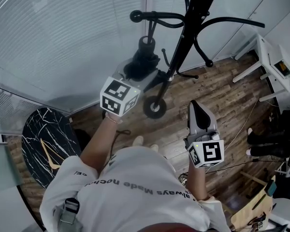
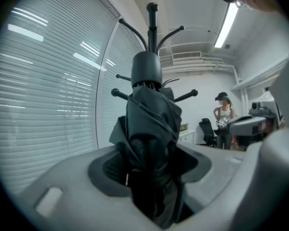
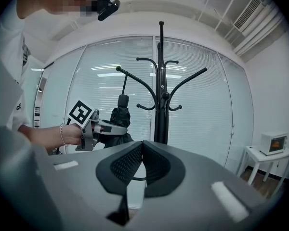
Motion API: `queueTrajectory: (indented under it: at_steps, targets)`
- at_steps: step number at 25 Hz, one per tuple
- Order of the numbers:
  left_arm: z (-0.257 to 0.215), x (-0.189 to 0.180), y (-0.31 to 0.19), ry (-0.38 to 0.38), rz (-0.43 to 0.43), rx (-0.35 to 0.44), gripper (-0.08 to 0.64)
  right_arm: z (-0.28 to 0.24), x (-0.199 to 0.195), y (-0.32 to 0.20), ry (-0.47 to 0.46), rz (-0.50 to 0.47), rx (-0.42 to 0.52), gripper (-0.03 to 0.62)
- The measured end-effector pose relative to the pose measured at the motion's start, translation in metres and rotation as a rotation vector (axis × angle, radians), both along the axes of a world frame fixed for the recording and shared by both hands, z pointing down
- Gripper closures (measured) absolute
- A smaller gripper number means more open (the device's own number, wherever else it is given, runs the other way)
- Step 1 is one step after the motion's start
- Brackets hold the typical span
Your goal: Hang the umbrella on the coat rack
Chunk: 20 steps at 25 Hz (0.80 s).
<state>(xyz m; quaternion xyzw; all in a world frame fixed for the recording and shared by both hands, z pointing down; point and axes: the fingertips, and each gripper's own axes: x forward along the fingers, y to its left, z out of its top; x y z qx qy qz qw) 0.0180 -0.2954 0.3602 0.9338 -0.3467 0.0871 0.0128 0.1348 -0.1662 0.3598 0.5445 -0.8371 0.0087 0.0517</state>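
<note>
Umbrella (image 2: 151,143): lower end cut off behind the left tool (image 2: 151,174). Cannot tell whether its strap (image 1: 150,30) is over an arm of the coat rack (image 3: 161,105). Black, folded, fabric bunched, rounded cap uppermost, upright between that tool's pads, gripped firmly. Rack just beyond the tool, window blinds (image 2: 48,105) behind. Right tool (image 3: 140,150) clenched on nothing, off to the side.

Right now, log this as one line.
left gripper: shut on umbrella | right gripper: shut, empty | umbrella strap at coat rack hook
</note>
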Motion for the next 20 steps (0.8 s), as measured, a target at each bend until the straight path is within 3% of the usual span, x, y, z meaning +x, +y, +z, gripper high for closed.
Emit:
queueTrajectory:
  at_steps: [12, 20]
  targets:
    - [0.001, 0.003, -0.002, 0.007, 0.023, 0.013, 0.299, 0.000, -0.001, 0.004, -0.009, 0.005, 0.005, 0.591]
    - [-0.011, 0.003, 0.003, 0.043, 0.023, 0.064, 0.256, -0.007, -0.001, 0.009, -0.008, 0.010, 0.022, 0.591]
